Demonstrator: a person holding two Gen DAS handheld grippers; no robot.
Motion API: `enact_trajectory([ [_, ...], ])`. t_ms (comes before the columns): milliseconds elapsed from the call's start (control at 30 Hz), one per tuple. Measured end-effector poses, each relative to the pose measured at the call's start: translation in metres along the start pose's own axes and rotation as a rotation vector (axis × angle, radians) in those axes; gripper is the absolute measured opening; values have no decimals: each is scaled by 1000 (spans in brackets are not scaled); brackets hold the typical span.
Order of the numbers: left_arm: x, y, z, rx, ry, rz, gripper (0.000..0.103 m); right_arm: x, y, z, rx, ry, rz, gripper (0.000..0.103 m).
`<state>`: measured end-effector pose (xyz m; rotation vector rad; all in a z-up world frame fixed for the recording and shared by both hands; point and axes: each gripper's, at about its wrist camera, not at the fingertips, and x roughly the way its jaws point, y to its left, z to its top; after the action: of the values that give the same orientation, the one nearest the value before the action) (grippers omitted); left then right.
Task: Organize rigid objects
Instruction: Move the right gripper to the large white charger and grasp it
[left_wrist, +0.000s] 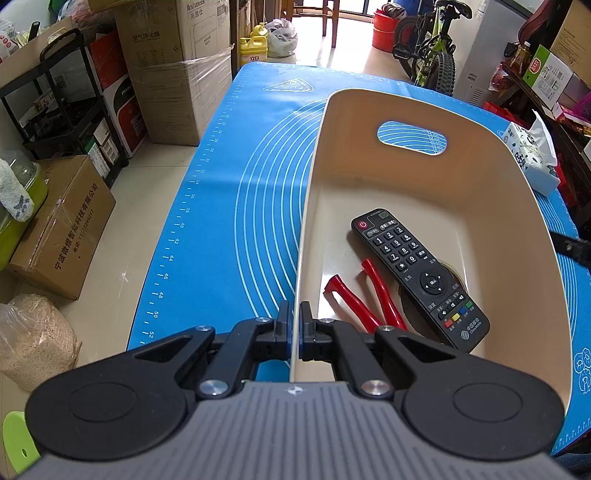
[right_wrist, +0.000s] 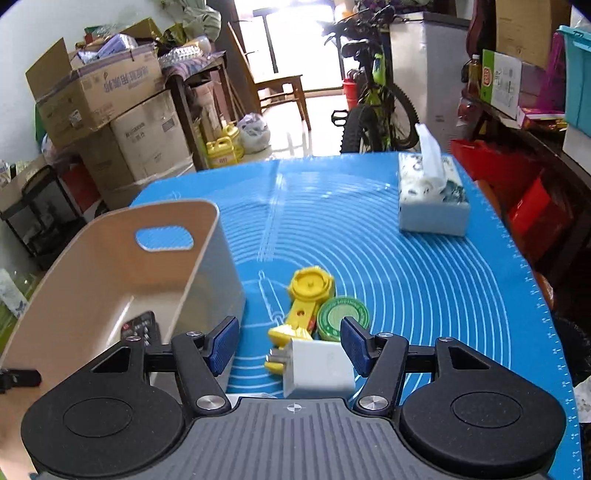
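My left gripper (left_wrist: 295, 313) is shut on the left wall of a beige bin (left_wrist: 369, 170), pinching its thin rim. Inside the bin lie a black remote (left_wrist: 417, 277) and red-handled pliers (left_wrist: 373, 295); a tape roll (left_wrist: 452, 275) shows partly under the remote. In the right wrist view, my right gripper (right_wrist: 289, 343) hangs open over the blue mat, just right of the bin (right_wrist: 92, 280). A white charger plug (right_wrist: 317, 369) lies between its fingers, untouched by the left pad. Just beyond it lie a yellow plastic tool (right_wrist: 308, 291) and a green round tin (right_wrist: 341, 317).
A blue silicone mat (right_wrist: 424, 277) covers the table. A tissue box (right_wrist: 432, 199) stands at the far right of the mat. Cardboard boxes (left_wrist: 170, 66) and a black rack are stacked off the table's left edge, and a bicycle (right_wrist: 376, 99) stands beyond the far edge.
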<state>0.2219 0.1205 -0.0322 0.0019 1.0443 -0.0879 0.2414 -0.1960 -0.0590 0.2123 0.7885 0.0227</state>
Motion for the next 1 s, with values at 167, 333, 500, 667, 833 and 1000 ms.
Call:
enact_trajectory([
  [167,0,0,0,0,0,0,5,16,-7,-8,19,42,-9,69],
  [333,0,-1,0,-1,-2,-3,4,25,-7,-16,5,89,-31,69],
  [500,0,-1,0,-2,-2,-2,4,40,-12,-21,18,136,-38,70],
  [667,0,-1,0,-2,-2,-3,4,51,-20,-25,64,154,-30,69],
  [833,0,-1,0,-2,-2,-1,4,58,-22,-27,70,137,-2,68],
  [1000,0,-2,-1,-2,-3,0,4,59,-26,-28,99,132,32,58],
])
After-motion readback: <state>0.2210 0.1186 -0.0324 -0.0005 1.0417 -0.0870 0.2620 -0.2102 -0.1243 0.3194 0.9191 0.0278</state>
